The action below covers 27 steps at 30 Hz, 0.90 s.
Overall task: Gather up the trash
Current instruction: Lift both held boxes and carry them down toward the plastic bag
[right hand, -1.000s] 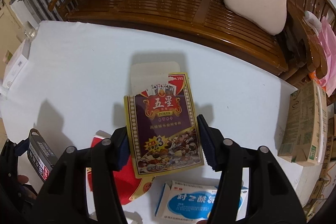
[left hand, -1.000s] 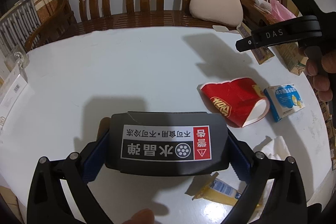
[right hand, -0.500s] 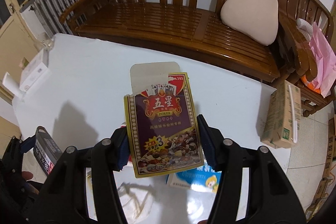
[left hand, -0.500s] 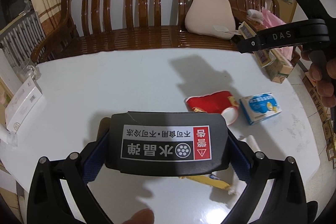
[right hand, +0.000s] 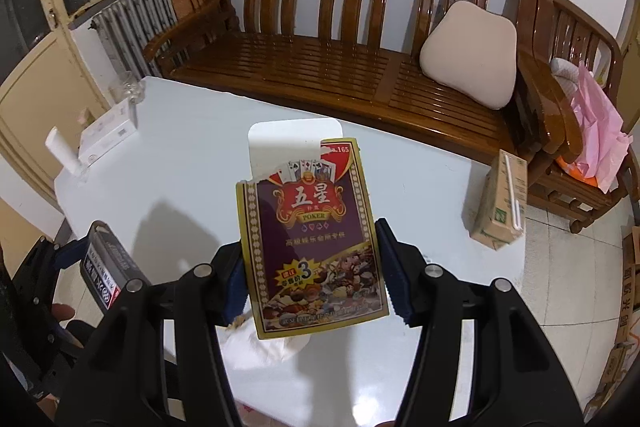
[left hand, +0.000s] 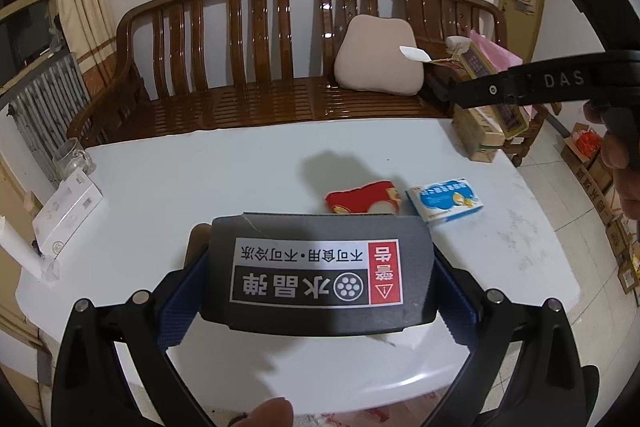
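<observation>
Left gripper [left hand: 316, 287]: clamped on a dark grey box [left hand: 318, 273] with an inverted white, black and red label, held across the fingers above the near edge of the white worktop [left hand: 200, 179]. Right gripper [right hand: 310, 267]: clenched on a playing-card box [right hand: 310, 247], flap open and pointing away, raised over the worktop. Beyond the grey box, on the worktop: red wrapper [left hand: 364, 197], with a blue-and-white carton [left hand: 444, 201] just beside it. Far right edge: upright drink carton [right hand: 500, 203]. Behind: wooden bench [left hand: 260, 75] with beige cushion [left hand: 378, 61].
</observation>
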### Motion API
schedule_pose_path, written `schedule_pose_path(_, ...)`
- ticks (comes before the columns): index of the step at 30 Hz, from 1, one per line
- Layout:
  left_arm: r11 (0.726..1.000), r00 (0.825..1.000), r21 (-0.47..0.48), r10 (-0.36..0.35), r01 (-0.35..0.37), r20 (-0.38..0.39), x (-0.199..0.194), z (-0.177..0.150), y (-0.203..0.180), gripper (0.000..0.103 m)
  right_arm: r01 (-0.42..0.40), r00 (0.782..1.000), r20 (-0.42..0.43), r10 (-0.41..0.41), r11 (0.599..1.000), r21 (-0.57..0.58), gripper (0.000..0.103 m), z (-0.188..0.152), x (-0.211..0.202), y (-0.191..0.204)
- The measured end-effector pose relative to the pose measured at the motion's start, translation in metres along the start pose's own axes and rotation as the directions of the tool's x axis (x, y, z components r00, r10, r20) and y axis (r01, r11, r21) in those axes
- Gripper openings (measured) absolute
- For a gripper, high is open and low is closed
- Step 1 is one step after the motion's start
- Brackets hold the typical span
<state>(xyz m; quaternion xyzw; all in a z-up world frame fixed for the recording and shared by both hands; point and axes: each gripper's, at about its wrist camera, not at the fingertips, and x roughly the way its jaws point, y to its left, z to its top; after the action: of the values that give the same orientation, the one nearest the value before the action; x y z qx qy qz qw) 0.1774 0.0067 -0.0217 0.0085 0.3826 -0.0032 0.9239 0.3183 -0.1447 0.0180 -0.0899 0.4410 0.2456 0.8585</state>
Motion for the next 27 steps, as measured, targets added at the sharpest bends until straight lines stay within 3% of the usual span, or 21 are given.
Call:
schedule_pose_path(13, 0.997, 0.997, 0.06, -0.058, 0.055, 0.049, -0.068, -0.042, -0.032, 0.096, -0.018, 0.997, 0.072, 0.019, 0.999, -0.027, 0.055, -0.062, -0.081, 0.026)
schedule_pose_path(27, 0.988, 0.992, 0.107, -0.116, 0.109, 0.058, -0.113, -0.11, -0.057, 0.096, -0.016, 0.991, 0.133, 0.022, 0.999, -0.049, 0.055, -0.16, -0.146, 0.048)
